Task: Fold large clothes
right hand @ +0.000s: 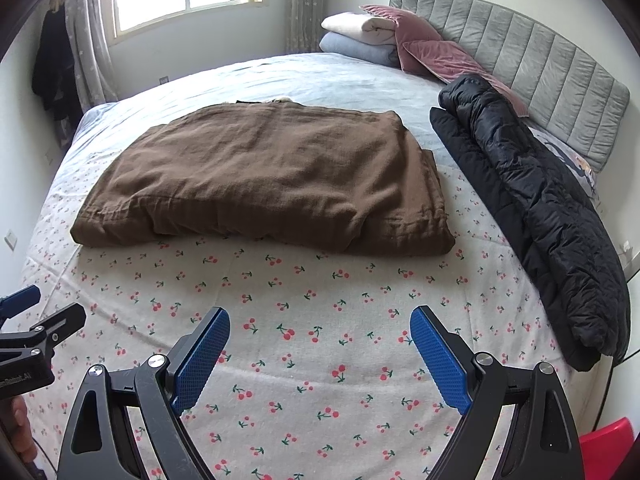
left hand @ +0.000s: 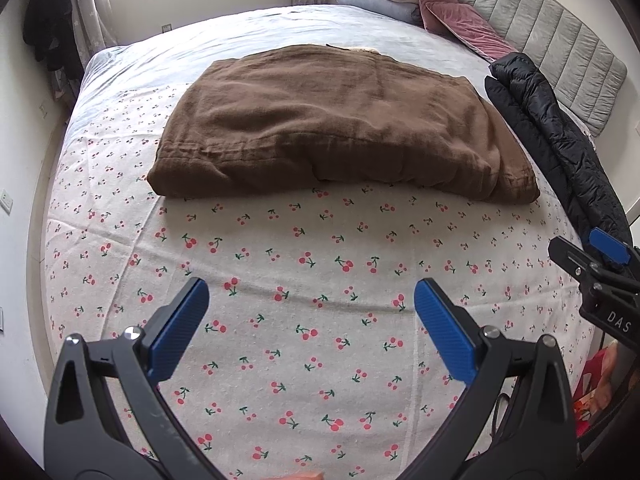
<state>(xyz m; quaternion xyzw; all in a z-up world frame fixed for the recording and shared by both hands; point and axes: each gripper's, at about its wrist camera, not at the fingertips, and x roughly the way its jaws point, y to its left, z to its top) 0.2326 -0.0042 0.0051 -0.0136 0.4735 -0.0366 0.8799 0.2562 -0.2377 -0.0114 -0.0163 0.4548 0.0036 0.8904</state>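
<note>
Left wrist view shows one folded brown garment (left hand: 340,128) lying mid-bed on the cherry-print sheet (left hand: 320,320); left gripper (left hand: 312,300) spread wide, holding nothing; right gripper (right hand: 320,328) likewise wide and empty; one black puffer jacket (right hand: 532,208) beside it; two pink pillows (right hand: 432,48), two folded blankets (right hand: 356,36) near the headboard (right hand: 540,64)

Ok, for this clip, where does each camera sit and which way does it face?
Left wrist: on the left claw, open above the cherry-print sheet, facing the folded brown garment and headboard; the right claw shows at the right edge.
Right wrist: on the right claw, open, facing the same way from further right; the left claw and a fingertip show at the left edge.
Shared: brown garment, black puffer jacket, pink pillows.
</note>
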